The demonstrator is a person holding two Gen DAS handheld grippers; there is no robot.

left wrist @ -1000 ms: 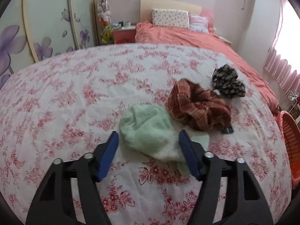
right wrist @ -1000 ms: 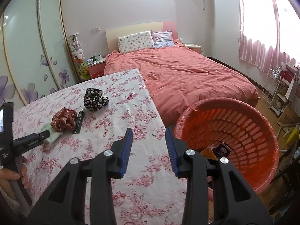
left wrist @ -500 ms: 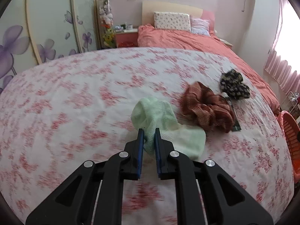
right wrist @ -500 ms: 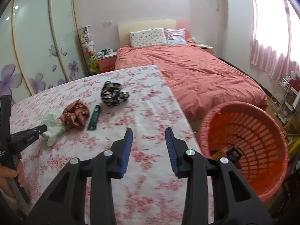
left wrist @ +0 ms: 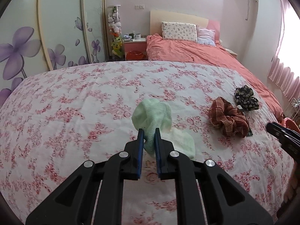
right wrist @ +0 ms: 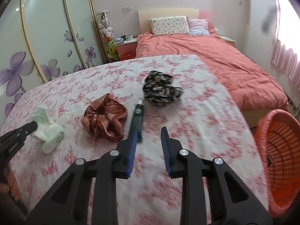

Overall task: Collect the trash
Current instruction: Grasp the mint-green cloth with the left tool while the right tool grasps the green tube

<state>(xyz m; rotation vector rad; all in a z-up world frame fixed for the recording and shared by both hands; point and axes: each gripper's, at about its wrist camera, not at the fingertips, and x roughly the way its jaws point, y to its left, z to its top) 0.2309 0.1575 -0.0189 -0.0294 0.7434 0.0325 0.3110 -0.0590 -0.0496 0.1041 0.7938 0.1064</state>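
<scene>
My left gripper is shut on a pale green cloth and holds it just above the floral table cover; the cloth also shows in the right wrist view. A red-brown crumpled cloth, a dark green flat wrapper and a black patterned cloth lie on the cover. My right gripper is open and empty, just short of the wrapper. An orange basket stands at the right, below the table edge.
A bed with a coral duvet lies beyond the table. A wardrobe with purple flower doors fills the left. A nightstand with mugs stands by the bed. The table edge drops off at the right, next to the basket.
My left gripper closed on the green cloth and lifted it off the cover. My right gripper swung left from over the basket toward the wrapper and the cloths.
</scene>
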